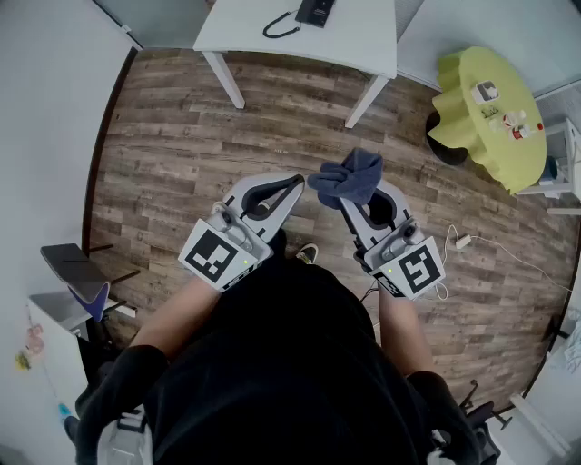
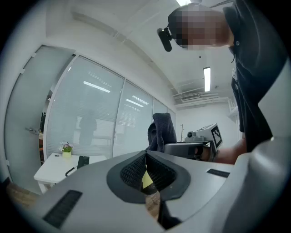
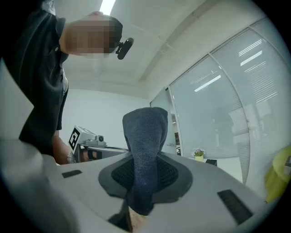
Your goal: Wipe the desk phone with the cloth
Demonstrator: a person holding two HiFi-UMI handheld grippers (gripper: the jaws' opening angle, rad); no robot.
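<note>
Right hand-held gripper (image 1: 350, 202) pinches bunched dark-blue knit cloth (image 1: 352, 174). Left hand-held gripper (image 2: 146, 158) pressed together. Black desk phone (image 1: 315, 11) on white desk (image 1: 363, 41), well apart across plank floor (image 1: 172, 136).

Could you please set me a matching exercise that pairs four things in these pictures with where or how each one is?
Things:
1. cloth
2. desk phone
3. left gripper
4. round table

Place or state:
A. lying on the white table
B. jaws together, nothing between them
C. draped in a yellow-green cover
D. clamped in the right gripper

Pairs: 1-D, 2-A, 3-B, 4-C.
</note>
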